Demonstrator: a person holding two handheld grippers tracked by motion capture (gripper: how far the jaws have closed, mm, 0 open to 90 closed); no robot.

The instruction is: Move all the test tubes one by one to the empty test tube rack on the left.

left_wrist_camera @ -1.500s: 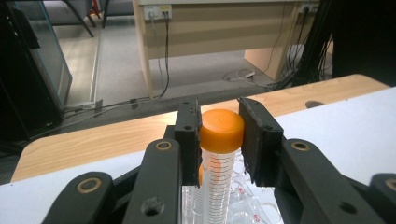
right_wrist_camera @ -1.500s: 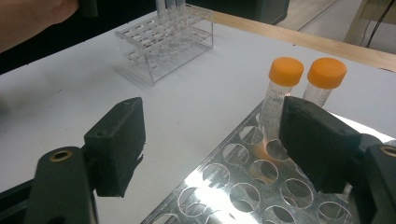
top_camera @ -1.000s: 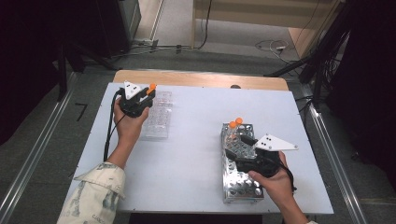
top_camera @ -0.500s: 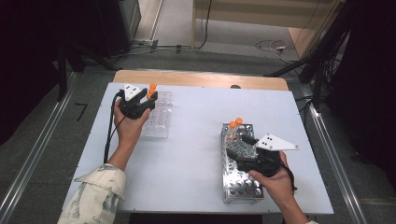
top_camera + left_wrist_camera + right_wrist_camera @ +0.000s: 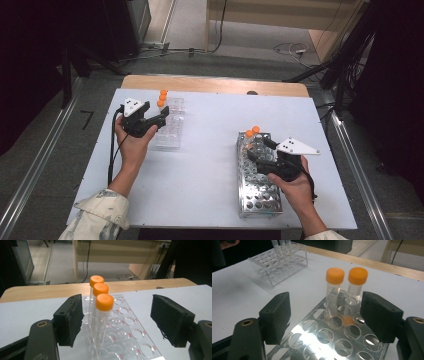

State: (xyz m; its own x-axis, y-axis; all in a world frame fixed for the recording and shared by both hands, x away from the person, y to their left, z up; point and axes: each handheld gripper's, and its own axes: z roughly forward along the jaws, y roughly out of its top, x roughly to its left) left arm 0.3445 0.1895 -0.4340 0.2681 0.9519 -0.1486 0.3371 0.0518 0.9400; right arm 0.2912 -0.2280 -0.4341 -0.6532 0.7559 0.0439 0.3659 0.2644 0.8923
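While three orange-capped tubes stand upright in a row in the clear plastic rack on the left of the white table, the left gripper sits just beside that rack, its jaws having just been opening; in the left gripper view they stand apart with the nearest tube between them and neither pad pressing on it. Across the table, well apart from the clear rack, a perforated metal rack lies on the right side, with two more orange-capped tubes standing side by side in holes at its far end. Over this metal rack the right gripper hovers in the person's right hand, its jaws released and having just been closing a little; the right gripper view shows the two tubes ahead of the pads, untouched, with bare holes of the rack below. At the far edge of the table runs a strip of wooden board, and a patterned sleeve covers the left forearm at the near edge
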